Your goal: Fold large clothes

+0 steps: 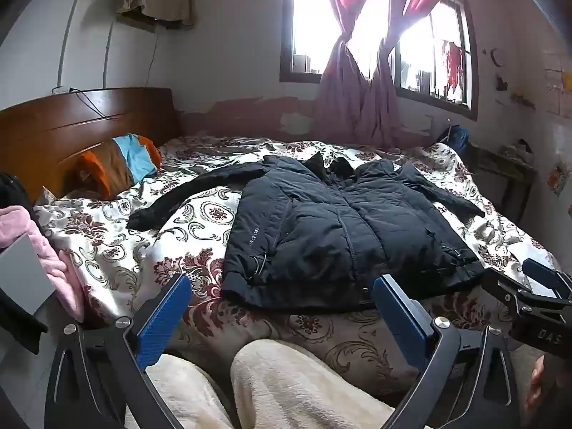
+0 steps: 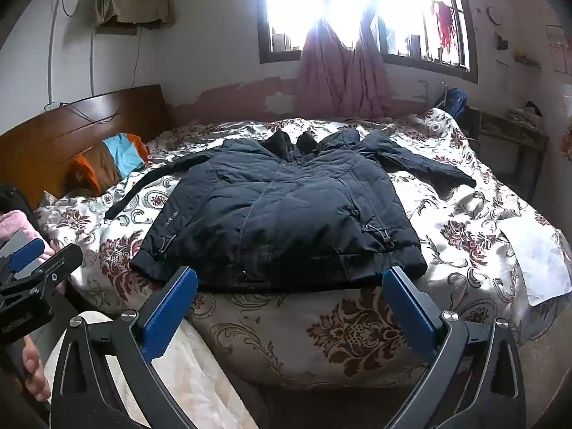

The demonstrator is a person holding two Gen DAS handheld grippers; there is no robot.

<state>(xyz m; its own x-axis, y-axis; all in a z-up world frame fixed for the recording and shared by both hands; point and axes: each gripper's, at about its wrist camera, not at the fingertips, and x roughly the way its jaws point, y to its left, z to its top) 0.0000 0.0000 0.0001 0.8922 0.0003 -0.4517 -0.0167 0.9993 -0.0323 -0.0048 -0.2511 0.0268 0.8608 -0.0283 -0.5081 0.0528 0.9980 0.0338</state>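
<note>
A dark navy padded jacket (image 2: 282, 211) lies flat, front up and zipped, sleeves spread, unfolded on the bed.

Matt padded jacket (image 2: 282, 214); glossy wooden headboard (image 2: 71, 128).

One dark jacket (image 2: 282, 214), two sleeves spread, ahead of both tongs. One floral quilt (image 2: 464, 228) on one bed. Two tongs: left tongs (image 1: 282, 307), right tongs (image 2: 289, 300), each gaping. One striped pillow (image 1: 125, 161) far left. Two pink curtains (image 1: 357, 100).
</note>
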